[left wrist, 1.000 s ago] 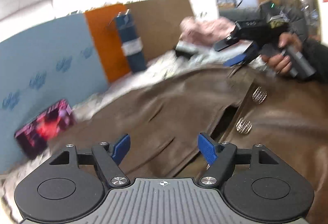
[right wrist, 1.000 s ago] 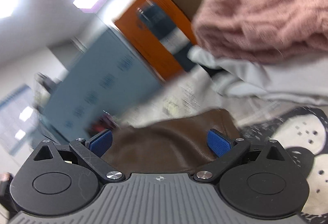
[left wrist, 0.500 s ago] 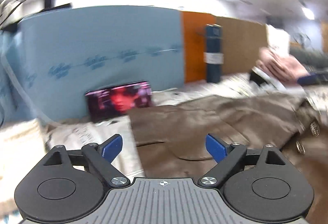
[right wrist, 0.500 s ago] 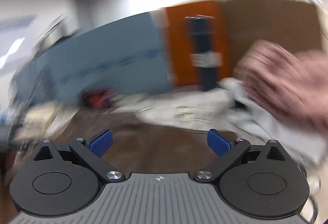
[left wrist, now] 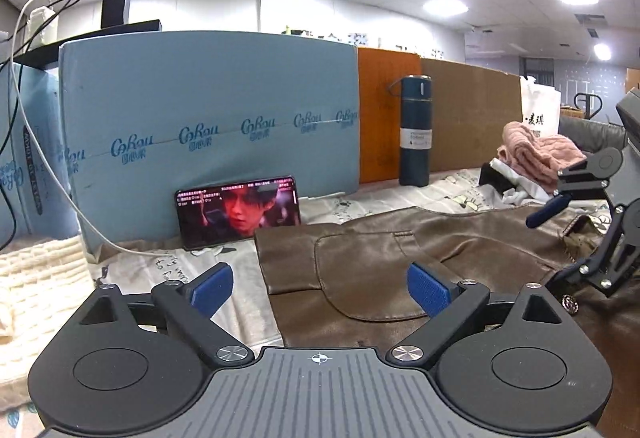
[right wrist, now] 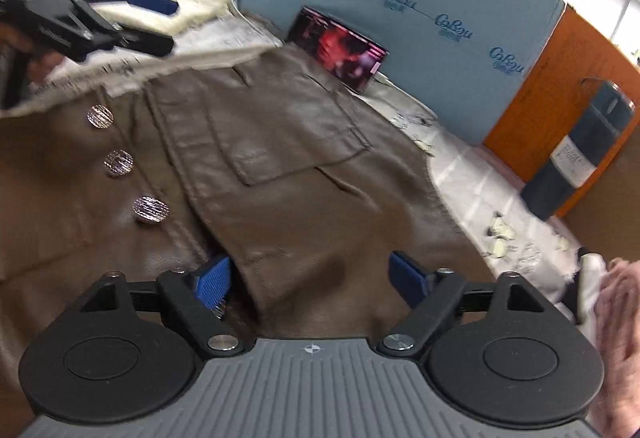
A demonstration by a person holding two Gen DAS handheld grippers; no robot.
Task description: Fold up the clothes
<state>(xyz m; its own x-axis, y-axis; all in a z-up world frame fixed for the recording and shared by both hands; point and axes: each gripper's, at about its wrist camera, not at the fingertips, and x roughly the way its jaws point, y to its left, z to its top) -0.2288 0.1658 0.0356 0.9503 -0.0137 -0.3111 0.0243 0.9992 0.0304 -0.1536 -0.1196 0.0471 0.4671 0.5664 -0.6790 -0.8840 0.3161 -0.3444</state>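
Left gripper (left wrist: 320, 288): I read it fully spread, gripping nothing, above the jacket's edge.
Right gripper (right wrist: 308, 280): I read it fully spread, gripping nothing.
Brown leather jacket (right wrist: 280, 165): flat on the printed cloth (left wrist: 240, 270), phone (left wrist: 238, 209) behind it.

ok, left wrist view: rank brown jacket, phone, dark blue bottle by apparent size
1. brown jacket, largest by far
2. phone
3. dark blue bottle
Phone and bottle look close in size; the bottle stands farther back, so that order is unsure.
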